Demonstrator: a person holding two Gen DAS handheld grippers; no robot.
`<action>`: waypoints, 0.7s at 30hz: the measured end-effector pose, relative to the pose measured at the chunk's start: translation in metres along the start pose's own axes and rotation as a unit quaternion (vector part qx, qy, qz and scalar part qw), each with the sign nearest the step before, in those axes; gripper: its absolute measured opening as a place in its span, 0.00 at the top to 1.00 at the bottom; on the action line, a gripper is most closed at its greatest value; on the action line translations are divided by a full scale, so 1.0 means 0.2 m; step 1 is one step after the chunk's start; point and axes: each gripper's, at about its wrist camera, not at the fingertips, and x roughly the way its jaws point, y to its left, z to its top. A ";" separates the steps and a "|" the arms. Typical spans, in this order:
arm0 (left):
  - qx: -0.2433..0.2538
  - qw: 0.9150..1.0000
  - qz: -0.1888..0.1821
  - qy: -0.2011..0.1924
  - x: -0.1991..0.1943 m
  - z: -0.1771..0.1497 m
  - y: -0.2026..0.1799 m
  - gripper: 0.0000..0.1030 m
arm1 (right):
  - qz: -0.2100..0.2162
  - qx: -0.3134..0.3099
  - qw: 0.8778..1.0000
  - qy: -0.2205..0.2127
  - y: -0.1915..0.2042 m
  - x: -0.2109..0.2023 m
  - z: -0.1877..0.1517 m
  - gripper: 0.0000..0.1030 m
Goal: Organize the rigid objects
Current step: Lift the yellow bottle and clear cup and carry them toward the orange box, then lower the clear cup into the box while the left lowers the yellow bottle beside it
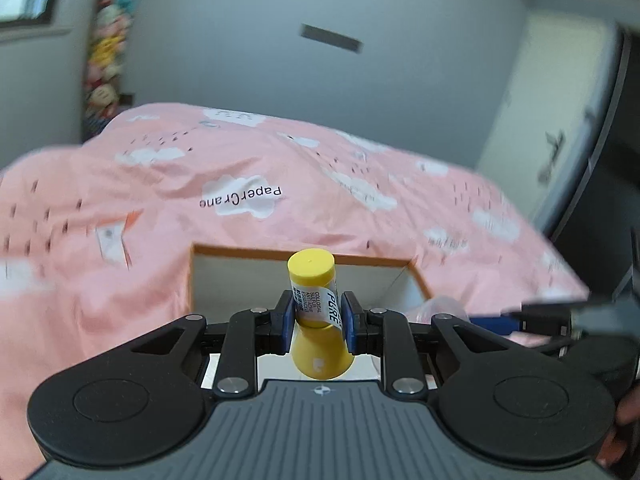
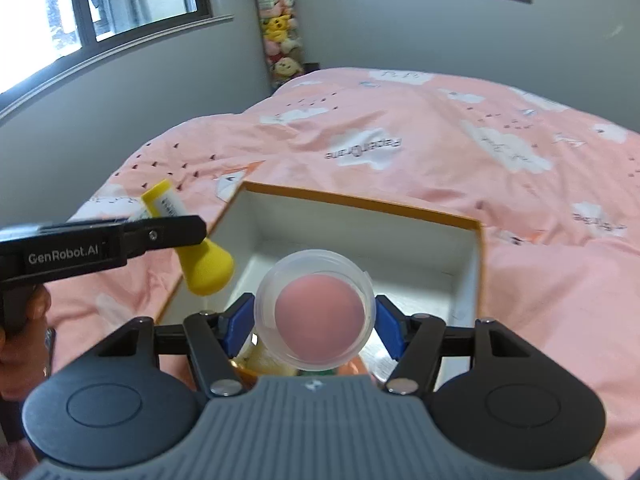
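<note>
A yellow bottle (image 1: 316, 304) was clamped at its labelled neck between the pads of the left gripper (image 1: 317, 316), held clear above the bedspread (image 1: 160, 208) at the left edge of the orange-rimmed box (image 2: 476, 248), presumably so it could be lowered inside. Further right, a clear round tub (image 2: 316, 312) was pinched across its width by the right gripper (image 2: 315, 320), poised over the box interior for the same purpose.
</note>
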 end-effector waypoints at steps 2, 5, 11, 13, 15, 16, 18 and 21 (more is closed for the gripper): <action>0.044 0.999 -0.001 0.017 0.06 0.04 0.03 0.74 | 0.012 -0.001 1.000 0.010 0.01 0.08 0.06 0.38; 0.072 0.996 0.005 0.049 0.16 0.06 0.11 0.74 | 0.030 -0.003 0.999 0.032 0.04 0.20 0.13 0.38; 0.106 0.990 -0.029 0.088 0.31 0.02 0.19 0.74 | 0.039 -0.042 0.994 0.095 0.11 0.47 0.17 0.38; 0.124 0.986 -0.038 0.107 0.37 0.00 0.18 0.74 | 0.043 -0.047 0.992 0.108 0.10 0.54 0.17 0.38; 0.149 0.980 -0.036 0.124 0.41 -0.03 0.17 0.74 | 0.043 -0.048 0.990 0.128 0.08 0.62 0.17 0.38; 0.161 0.978 -0.034 0.131 0.44 -0.05 0.16 0.74 | 0.042 -0.041 0.989 0.139 0.06 0.66 0.18 0.38; 0.184 0.971 -0.039 0.147 0.48 -0.07 0.16 0.74 | 0.042 -0.018 0.986 0.158 -0.01 0.73 0.18 0.38; 0.235 0.955 -0.042 0.174 0.55 -0.11 0.12 0.74 | 0.054 0.020 0.981 0.183 -0.07 0.81 0.18 0.38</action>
